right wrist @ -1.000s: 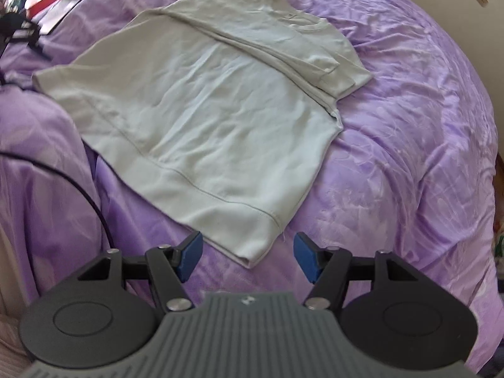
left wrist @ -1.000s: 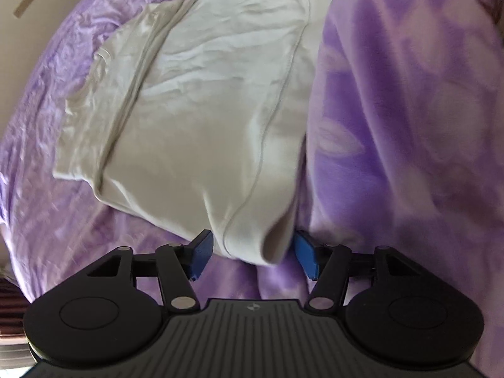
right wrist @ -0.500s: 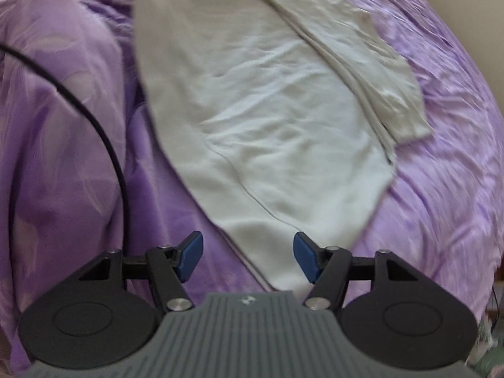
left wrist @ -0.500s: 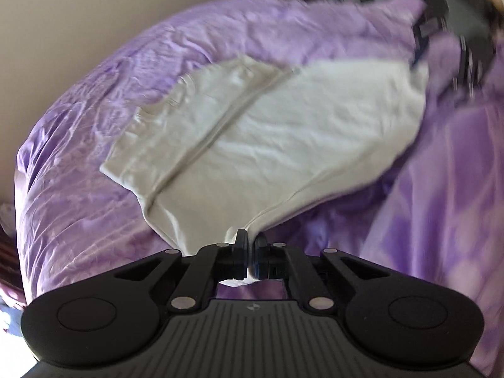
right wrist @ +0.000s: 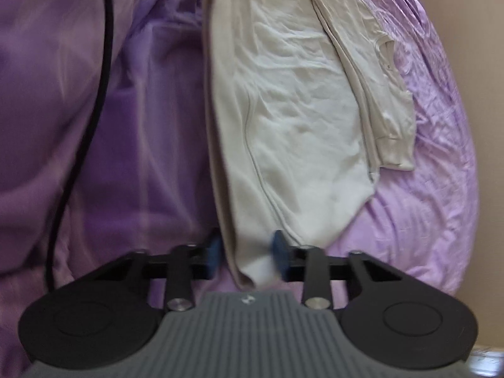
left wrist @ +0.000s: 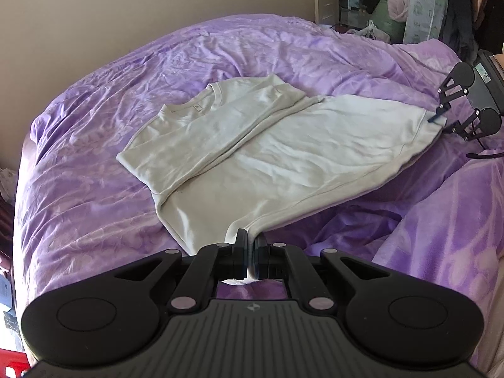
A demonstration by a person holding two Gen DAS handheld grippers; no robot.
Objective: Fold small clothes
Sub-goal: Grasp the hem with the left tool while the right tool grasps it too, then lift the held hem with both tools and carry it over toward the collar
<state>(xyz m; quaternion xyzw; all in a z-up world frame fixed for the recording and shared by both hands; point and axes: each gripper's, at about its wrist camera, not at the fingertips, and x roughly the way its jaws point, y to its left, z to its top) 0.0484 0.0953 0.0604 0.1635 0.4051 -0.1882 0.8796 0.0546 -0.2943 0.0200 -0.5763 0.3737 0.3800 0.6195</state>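
A pale cream T-shirt (left wrist: 283,145) lies on the purple bed, one sleeve folded over its body. My left gripper (left wrist: 251,252) is shut on one bottom hem corner and lifts it slightly. My right gripper (right wrist: 247,252) shows in the left wrist view (left wrist: 441,119) at the other hem corner. In the right wrist view the shirt (right wrist: 299,110) has its hem corner between the blue pads (right wrist: 278,249). The jaws stand partly apart with a gap beside the cloth.
A purple quilt (left wrist: 94,173) covers the bed, bunched in high folds at the right (left wrist: 456,236). A black cable (right wrist: 94,94) runs over the quilt left of the right gripper. A beige wall (left wrist: 94,15) and room clutter (left wrist: 409,6) stand behind the bed.
My left gripper closed on the hem corner and pulled back and up. My right gripper moved to the other hem corner and its jaws narrowed around it.
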